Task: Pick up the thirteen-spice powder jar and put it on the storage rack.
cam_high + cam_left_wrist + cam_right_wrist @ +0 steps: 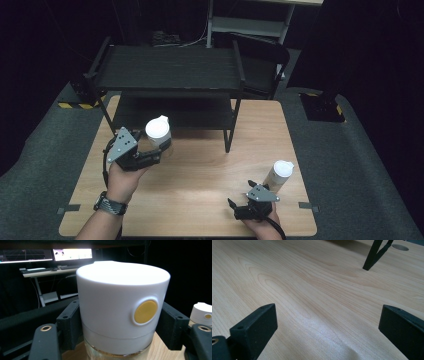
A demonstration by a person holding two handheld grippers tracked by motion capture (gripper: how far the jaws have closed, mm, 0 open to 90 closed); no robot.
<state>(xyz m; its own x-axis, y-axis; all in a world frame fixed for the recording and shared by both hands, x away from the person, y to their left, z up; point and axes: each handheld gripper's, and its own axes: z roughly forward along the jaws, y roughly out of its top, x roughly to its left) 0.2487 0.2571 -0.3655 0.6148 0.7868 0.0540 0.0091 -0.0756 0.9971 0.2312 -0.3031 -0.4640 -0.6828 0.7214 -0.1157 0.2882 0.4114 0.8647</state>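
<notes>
Glass below the white cap is mostly cut off in my left gripper view, so what the bottle [122, 307] holds I cannot tell; there is just a pale, yellowish strip at the bottom edge. My left gripper [150, 152] is clamped on that bottle, a black pad pressed against each side of the cap, with a round yellow button on the cap's front. In the high view it sits at the near left of the table [200, 200], in front of the rack [170, 70], and my hand [122, 180] hides its lower body.

The second bottle [278, 175] stands at the near right, white cap on top. Its body looks pale, but it is too small to make out any contents. In the left gripper view only its cap peeks in at the right edge.

My right gripper [242, 195] rests low at the near right, just beside that bottle and to its left. Its jaws stand wide apart with nothing but bare wood between them. One black rack leg [374, 255] is planted on the table further off.
</notes>
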